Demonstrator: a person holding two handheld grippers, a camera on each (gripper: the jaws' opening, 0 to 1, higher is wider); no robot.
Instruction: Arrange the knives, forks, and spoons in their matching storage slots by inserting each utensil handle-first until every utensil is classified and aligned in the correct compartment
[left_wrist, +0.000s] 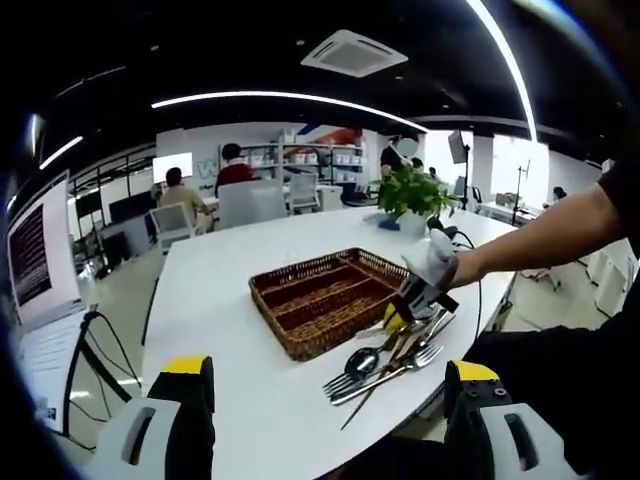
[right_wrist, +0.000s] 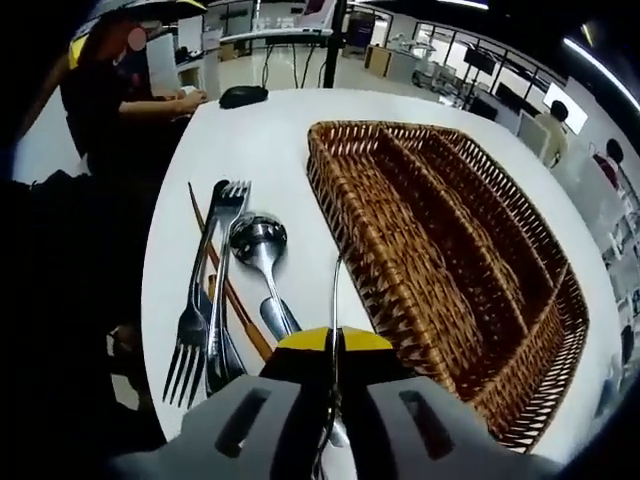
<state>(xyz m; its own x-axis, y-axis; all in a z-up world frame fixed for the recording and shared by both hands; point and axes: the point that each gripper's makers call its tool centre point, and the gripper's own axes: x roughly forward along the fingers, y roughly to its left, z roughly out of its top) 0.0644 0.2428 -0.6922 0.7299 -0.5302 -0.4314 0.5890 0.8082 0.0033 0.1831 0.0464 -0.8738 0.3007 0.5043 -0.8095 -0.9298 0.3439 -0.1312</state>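
Right gripper (right_wrist: 335, 345): clenched on thin silver metal utensil (right_wrist: 336, 300), edge-on, type unclear. Left gripper (left_wrist: 325, 385): released, idle. Remaining steel cutlery pile (right_wrist: 225, 290) beside brown wicker divided tray (right_wrist: 400, 290). Risk: narrow pinch likely to pivot, missing slot.
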